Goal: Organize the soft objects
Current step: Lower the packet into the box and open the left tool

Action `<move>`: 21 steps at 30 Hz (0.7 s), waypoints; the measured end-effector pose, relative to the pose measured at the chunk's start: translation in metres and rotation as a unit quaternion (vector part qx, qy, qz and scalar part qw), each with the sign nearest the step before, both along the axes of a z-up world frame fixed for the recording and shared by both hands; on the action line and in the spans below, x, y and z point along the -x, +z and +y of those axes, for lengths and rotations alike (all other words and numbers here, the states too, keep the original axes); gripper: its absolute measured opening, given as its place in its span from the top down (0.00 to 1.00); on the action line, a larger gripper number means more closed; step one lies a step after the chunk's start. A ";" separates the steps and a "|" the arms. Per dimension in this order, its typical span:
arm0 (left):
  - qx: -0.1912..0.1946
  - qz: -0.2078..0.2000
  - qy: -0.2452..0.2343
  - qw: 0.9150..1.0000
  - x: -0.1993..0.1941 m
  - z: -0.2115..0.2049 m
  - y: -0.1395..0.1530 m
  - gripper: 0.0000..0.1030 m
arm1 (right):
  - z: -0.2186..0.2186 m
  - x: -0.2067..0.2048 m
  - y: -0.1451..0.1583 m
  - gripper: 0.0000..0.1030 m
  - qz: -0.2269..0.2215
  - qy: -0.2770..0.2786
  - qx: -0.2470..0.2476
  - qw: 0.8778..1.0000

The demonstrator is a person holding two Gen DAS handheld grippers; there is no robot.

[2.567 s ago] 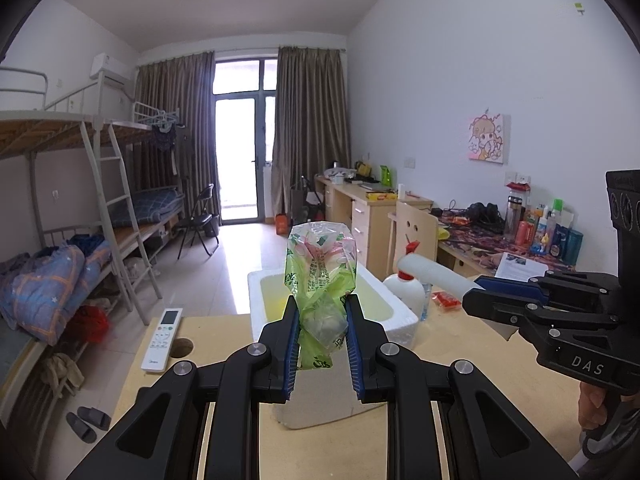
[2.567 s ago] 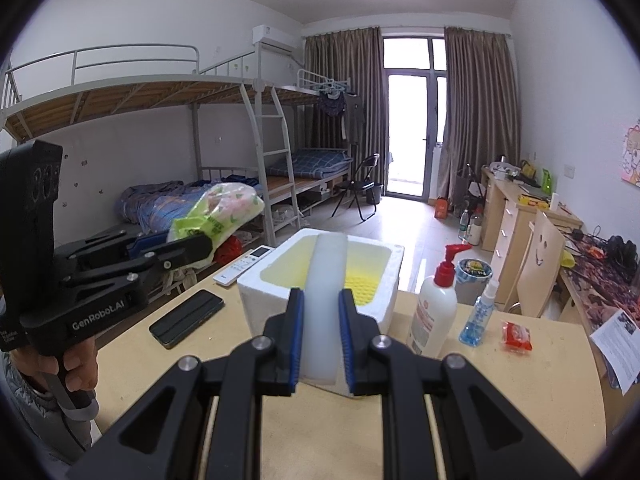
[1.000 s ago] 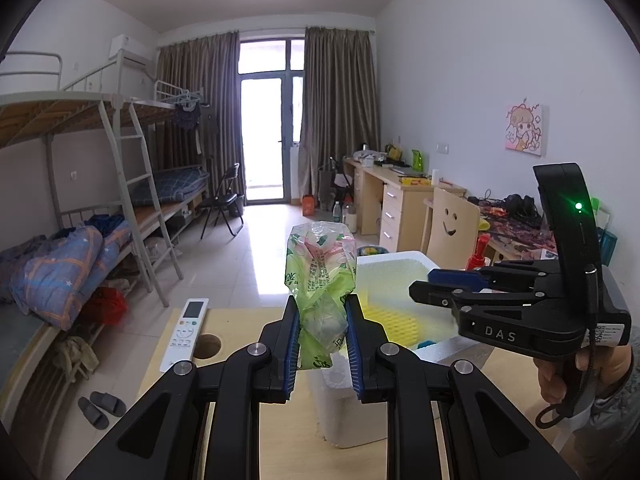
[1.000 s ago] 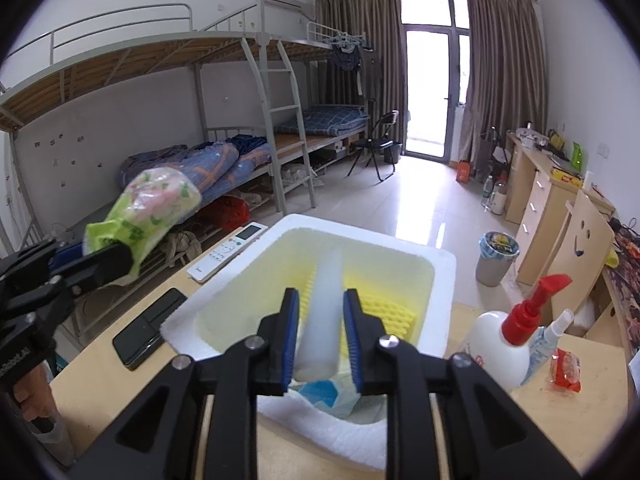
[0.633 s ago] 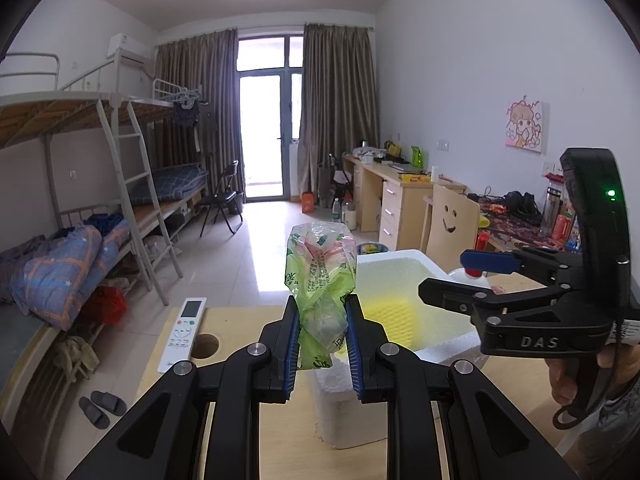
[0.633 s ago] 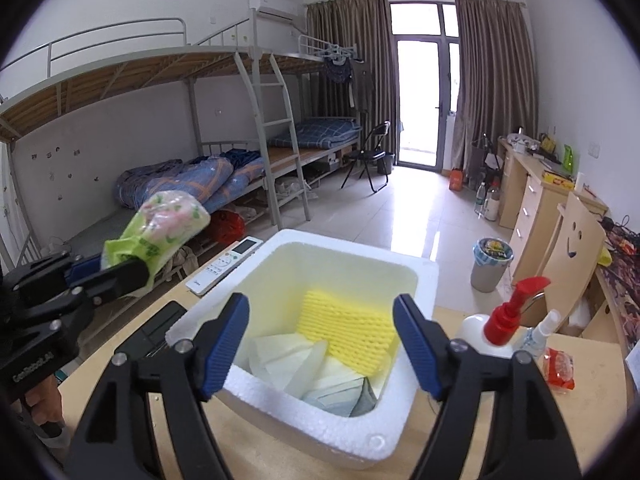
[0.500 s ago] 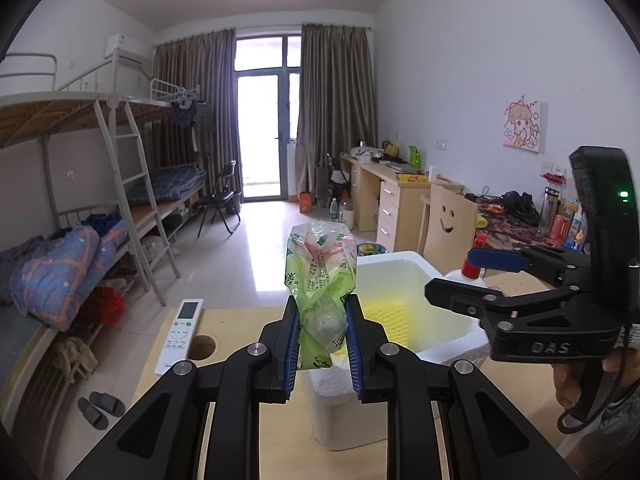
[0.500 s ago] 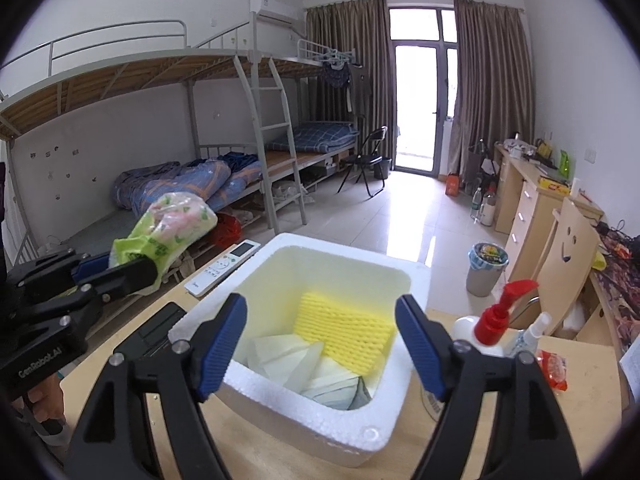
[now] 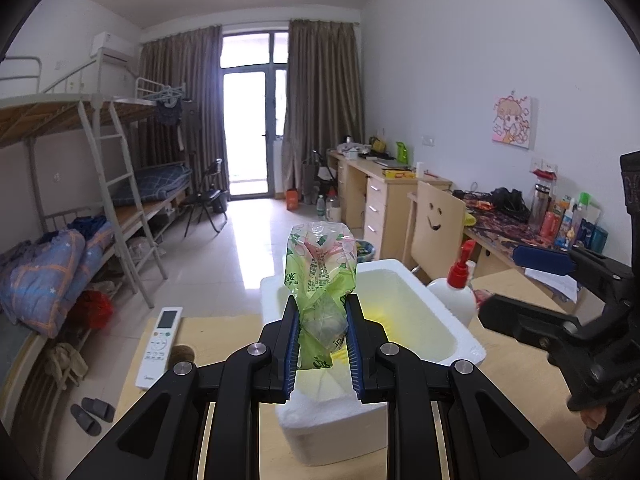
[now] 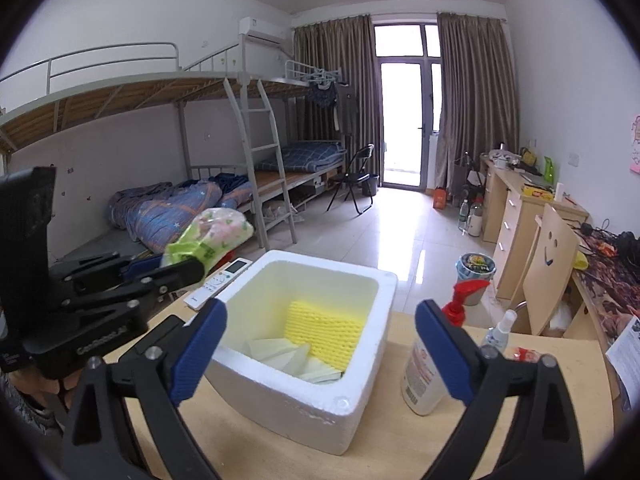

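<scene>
My left gripper [image 9: 322, 312] is shut on a green and pink plastic bag [image 9: 320, 268], held upright above the near left corner of a white foam box [image 9: 468, 344]. In the right wrist view the same bag [image 10: 216, 232] sticks out of the left gripper [image 10: 176, 268] at the left. My right gripper [image 10: 320, 312] is opening wide, with nothing between its pads, just in front of the foam box [image 10: 384, 280]. Inside the box lie a yellow foam mesh [image 10: 324, 336] and folded white foam sheets [image 10: 280, 350]. In the left wrist view the right gripper [image 9: 500, 283] hangs to the box's right.
On the wooden table [image 10: 256, 428] a white remote [image 9: 158, 346] lies left of the box by a round hole [image 9: 182, 354]. A black phone [image 10: 160, 336] is near it. A red-pump bottle [image 10: 428, 368], small spray bottle [image 10: 498, 332] and red packet [image 10: 524, 354] stand right of the box.
The right gripper let the white foam sheet go into the box, opened wide and drew back and up. The left gripper kept still, holding the bag.
</scene>
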State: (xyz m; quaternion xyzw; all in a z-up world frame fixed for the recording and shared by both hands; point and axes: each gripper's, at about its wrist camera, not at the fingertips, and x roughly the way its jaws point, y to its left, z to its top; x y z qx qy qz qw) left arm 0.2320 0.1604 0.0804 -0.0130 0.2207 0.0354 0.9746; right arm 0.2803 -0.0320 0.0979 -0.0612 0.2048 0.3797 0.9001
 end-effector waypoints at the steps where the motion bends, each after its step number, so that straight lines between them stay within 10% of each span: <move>1: 0.000 0.004 -0.004 1.000 -0.004 -0.002 0.000 0.78 | -0.002 0.000 0.000 0.02 0.000 -0.003 0.001 1.000; 21: -0.004 0.042 -0.037 0.998 -0.046 -0.032 -0.015 0.78 | -0.049 0.006 -0.006 0.02 0.003 -0.061 -0.008 0.998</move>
